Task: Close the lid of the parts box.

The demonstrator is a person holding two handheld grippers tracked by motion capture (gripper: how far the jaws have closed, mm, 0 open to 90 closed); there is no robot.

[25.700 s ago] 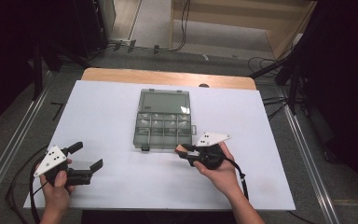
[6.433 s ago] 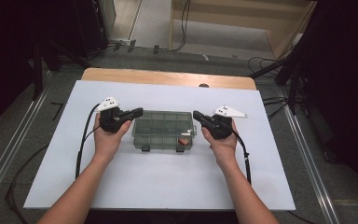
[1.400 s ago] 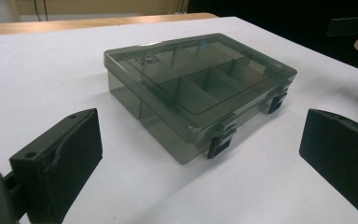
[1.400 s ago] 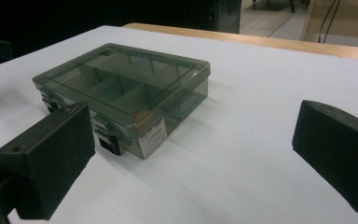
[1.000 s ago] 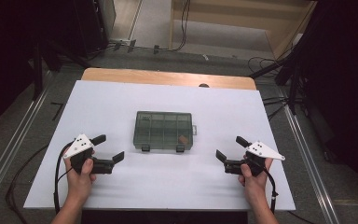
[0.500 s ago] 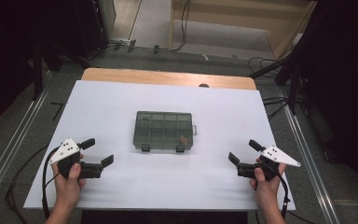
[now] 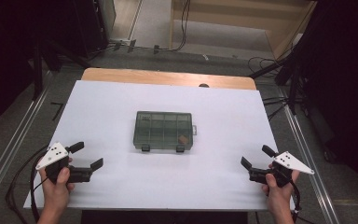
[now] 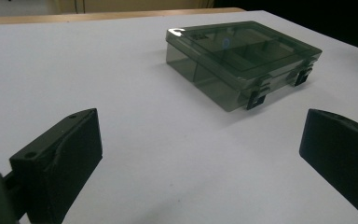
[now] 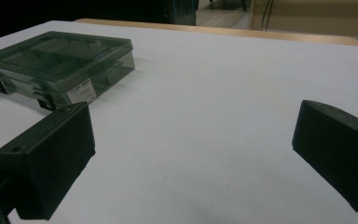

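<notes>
With both the left gripper [image 7: 86, 158] and right gripper [image 7: 254, 162] spread empty near the table's [image 7: 214, 112] front edge, a careless reach could shove the closed compartment box [image 7: 163, 130] sideways.

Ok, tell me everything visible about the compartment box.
The compartment box is a flat rectangle of smoky, see-through plastic with inner dividers. Its lid is shut, with two dark latches along the near edge. One small brownish item lies in a near-right cell. A white label sits on one side wall. It lies flat mid-table, touched by nothing.
</notes>
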